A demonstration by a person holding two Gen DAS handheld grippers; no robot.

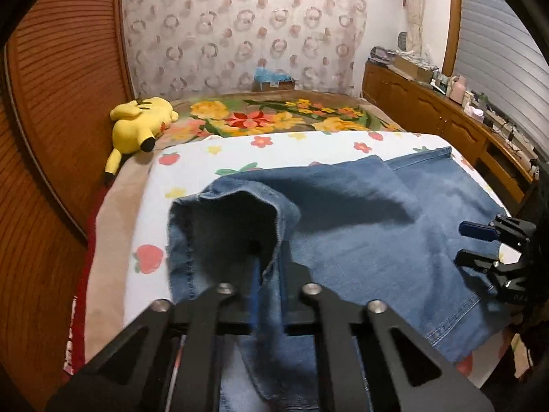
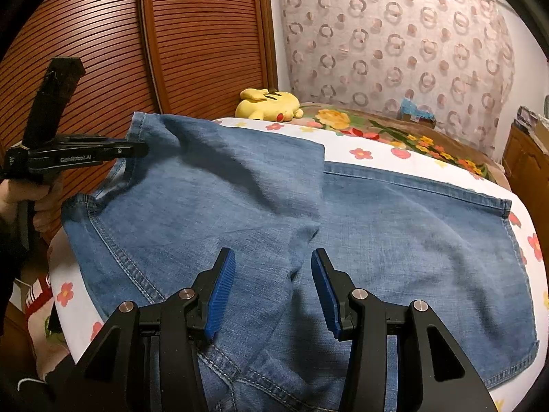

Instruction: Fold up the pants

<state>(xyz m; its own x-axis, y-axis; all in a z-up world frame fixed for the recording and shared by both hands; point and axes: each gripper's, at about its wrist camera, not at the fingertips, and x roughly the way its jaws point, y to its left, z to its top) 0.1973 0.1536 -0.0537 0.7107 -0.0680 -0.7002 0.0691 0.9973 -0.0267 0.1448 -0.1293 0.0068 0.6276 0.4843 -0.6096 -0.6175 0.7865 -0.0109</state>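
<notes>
Left hand-held gripper (image 1: pixel 266 271) pinches a pants (image 2: pixel 240 199) hem.
Right hand-held gripper (image 2: pixel 272 295) hovers wide above denim on the bed (image 2: pixel 377 151).

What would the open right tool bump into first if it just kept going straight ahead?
Probably the jeans. The right tool hangs open just above the denim, aimed low along the bed, so its tips should meet the fold between the legs first. Its height above the cloth is hard to judge.
</notes>
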